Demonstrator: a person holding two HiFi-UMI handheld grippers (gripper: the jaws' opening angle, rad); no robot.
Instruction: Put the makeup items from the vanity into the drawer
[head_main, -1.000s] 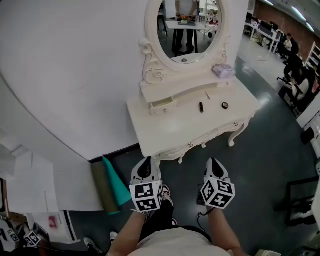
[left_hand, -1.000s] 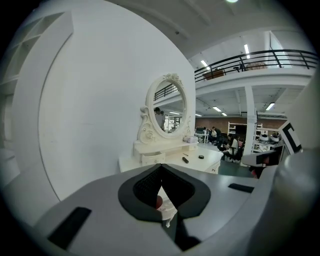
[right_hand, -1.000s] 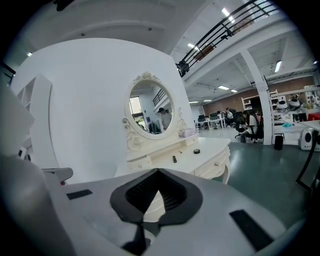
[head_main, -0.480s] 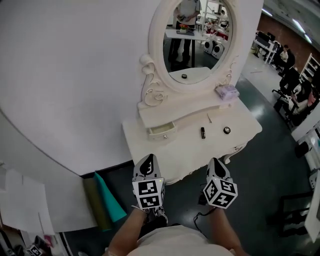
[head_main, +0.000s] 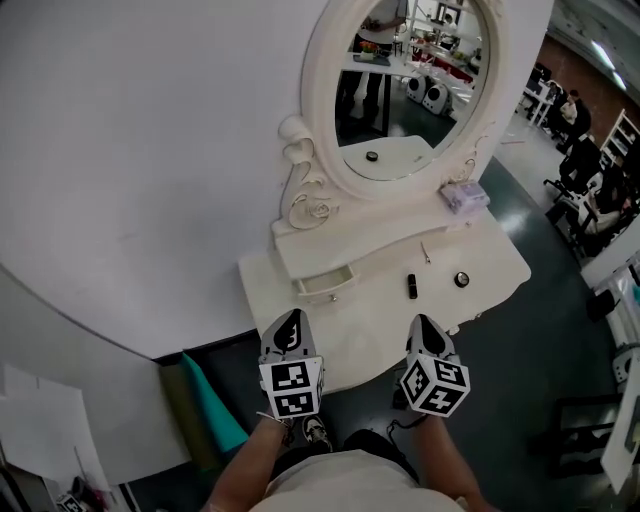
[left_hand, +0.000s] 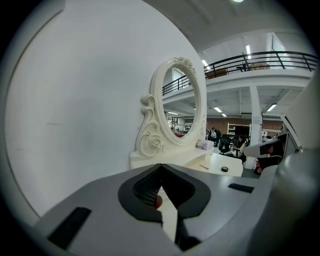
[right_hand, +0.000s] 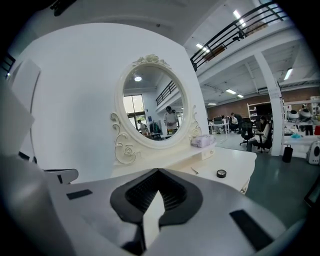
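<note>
Left tongs (head_main: 292, 318) and right tongs (head_main: 426, 322) are pressed together, empty. The lipstick (head_main: 411, 286) lies ahead of the right tongs, its length pointing away.

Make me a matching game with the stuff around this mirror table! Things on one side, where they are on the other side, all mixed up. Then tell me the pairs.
Things:
1. lilac pouch
2. small drawer
3. teal roll
4. round black compact

Places:
A. on the floor, left of the vanity
B. on the vanity top, near its right end
C. on the raised shelf, right of the mirror
D. under the left part of the shelf

Pairs: 1-C, 2-D, 3-A, 4-B.
</note>
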